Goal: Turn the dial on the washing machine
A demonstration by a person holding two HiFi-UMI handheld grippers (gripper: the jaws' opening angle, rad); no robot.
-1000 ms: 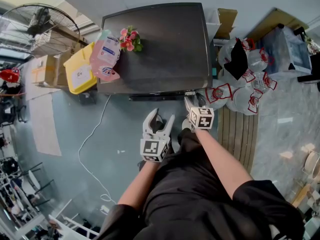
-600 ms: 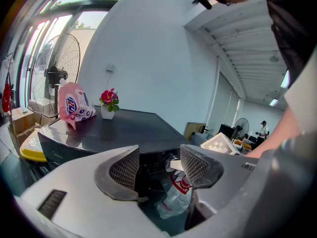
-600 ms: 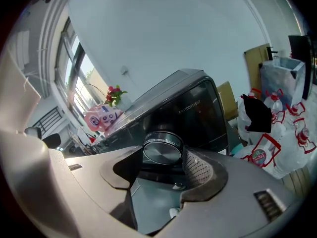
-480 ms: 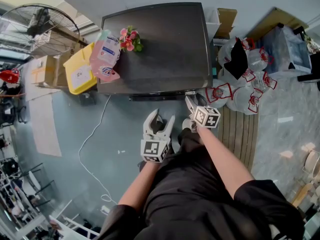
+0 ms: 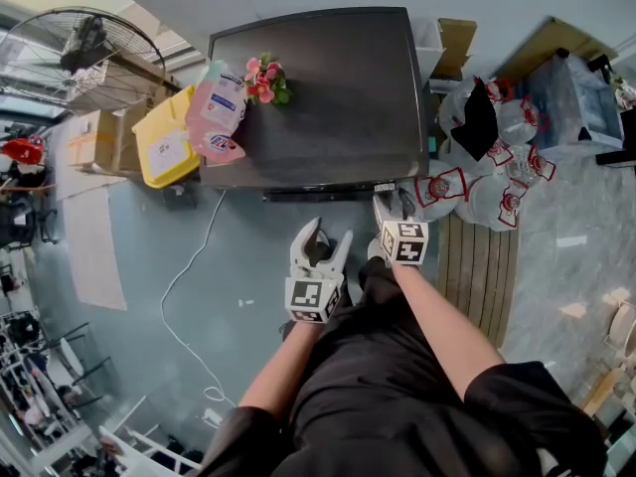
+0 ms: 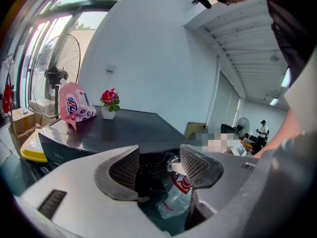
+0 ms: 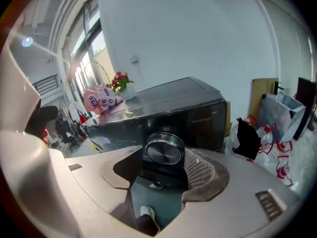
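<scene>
Gripping the dial (image 7: 163, 149) at the washing machine's (image 5: 328, 107) front right corner with the right tongs (image 7: 166, 157); holding the left tongs (image 6: 159, 165) open and empty nearby.

dial (image 7: 163, 150): hidden in head view | distant person (image 6: 262, 129): too small

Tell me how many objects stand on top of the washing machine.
2: a pink pouch at its left edge and a flower pot beside it. Nothing else seems hidden.

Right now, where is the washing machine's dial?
In the right gripper view the dial sits between the right gripper's jaws, on the washing machine's dark front panel near its right end.
</scene>
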